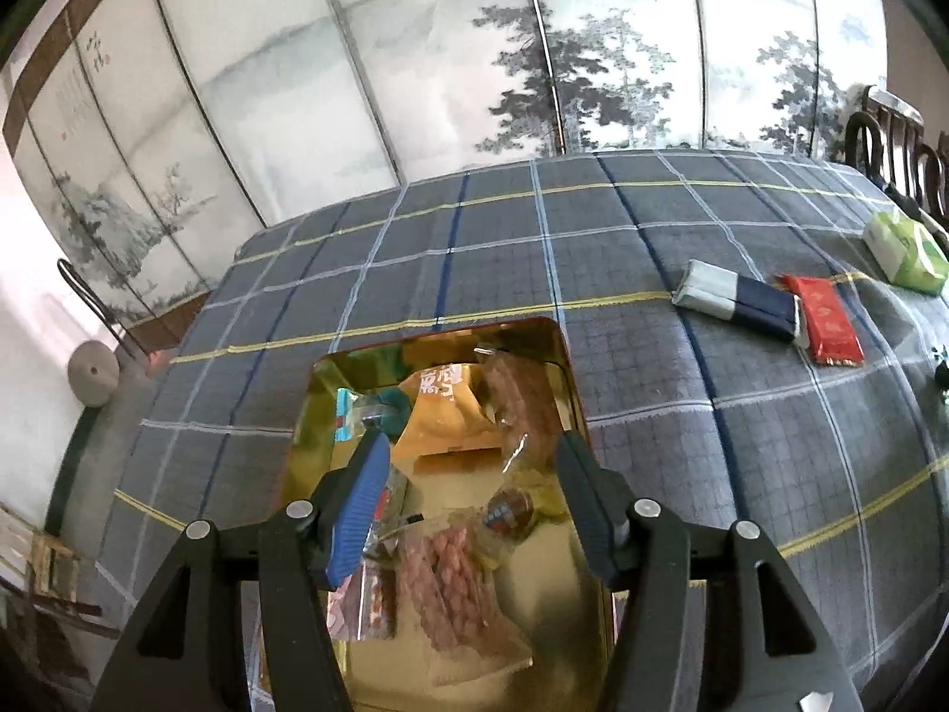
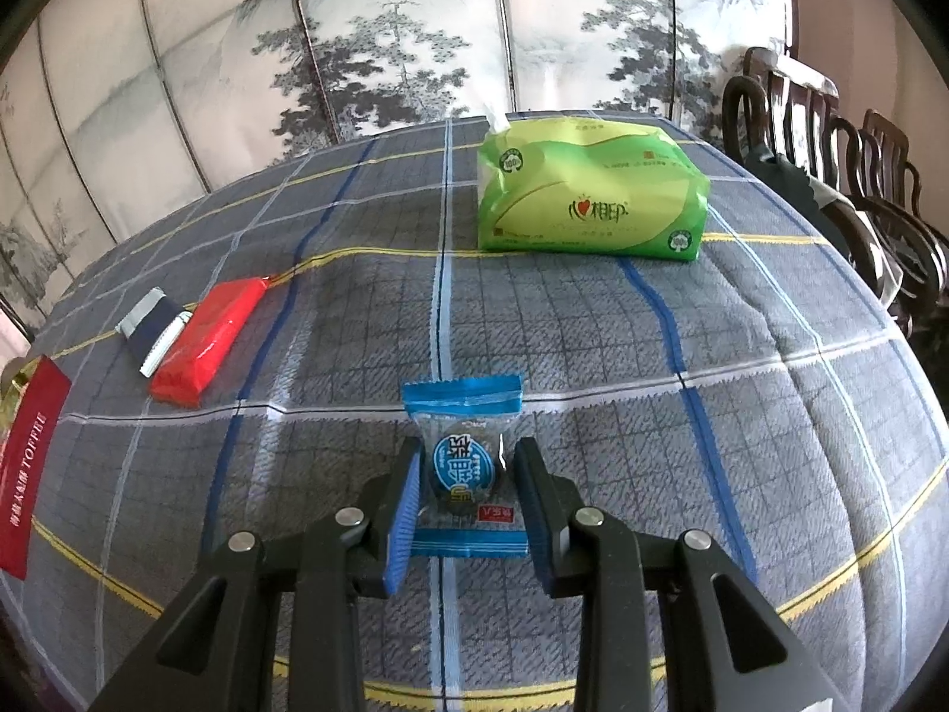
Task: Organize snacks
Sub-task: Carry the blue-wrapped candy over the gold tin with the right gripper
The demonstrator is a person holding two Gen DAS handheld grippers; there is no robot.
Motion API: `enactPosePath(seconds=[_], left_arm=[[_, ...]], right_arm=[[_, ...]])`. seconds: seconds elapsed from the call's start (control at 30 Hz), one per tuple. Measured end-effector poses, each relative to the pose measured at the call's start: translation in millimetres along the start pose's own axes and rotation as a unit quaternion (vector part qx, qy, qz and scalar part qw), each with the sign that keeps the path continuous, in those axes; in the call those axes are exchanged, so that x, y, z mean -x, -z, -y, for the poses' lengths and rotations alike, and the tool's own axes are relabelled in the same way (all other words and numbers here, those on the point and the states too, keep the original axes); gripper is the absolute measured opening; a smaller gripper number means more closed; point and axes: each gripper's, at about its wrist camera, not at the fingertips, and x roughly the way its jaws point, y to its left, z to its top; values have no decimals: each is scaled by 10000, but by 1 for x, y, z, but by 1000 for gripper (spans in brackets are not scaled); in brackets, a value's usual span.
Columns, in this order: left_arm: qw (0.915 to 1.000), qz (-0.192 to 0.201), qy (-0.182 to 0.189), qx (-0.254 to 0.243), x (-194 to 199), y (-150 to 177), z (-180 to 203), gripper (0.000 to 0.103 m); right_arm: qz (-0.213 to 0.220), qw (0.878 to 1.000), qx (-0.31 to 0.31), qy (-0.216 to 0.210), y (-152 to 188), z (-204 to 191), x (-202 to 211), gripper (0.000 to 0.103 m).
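Note:
In the left wrist view my left gripper point(image 1: 468, 442) hangs open above a gold tin point(image 1: 569, 368), with nothing between its fingers. The tin holds several wrapped snacks, among them an orange packet point(image 1: 442, 409), a bag of pink twisted sticks point(image 1: 451, 581) and a small blue packet point(image 1: 350, 409). In the right wrist view my right gripper point(image 2: 468, 454) is shut on a blue snack packet point(image 2: 462, 403), its pads pressing both sides just over the checked tablecloth. A red packet point(image 2: 207, 338) and a navy and silver packet point(image 2: 151, 329) lie side by side on the cloth, far left.
A green tissue pack point(image 2: 593, 190) stands at the back of the table. The tin's red side point(image 2: 29, 463), printed TOFFEE, shows at the left edge. Dark wooden chairs point(image 2: 830, 136) line the right side. A painted folding screen closes off the back.

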Motion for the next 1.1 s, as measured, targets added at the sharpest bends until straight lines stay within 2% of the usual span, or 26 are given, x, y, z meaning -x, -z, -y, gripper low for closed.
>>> enactPosePath(seconds=[0.47,0.97,1.1], left_arm=[[10000,7,54,15,16,15,1,60],[9990,-146,211,369,25,42,-25,62],[9987,-139,206,455,30,46,-34,64]], right_arm=[[-32,9991,-220,-364,19,-13,19,31],[113,9954,62,-950,24,-79,55,31],[241,9949,313,-927,23,-101,66,31]])
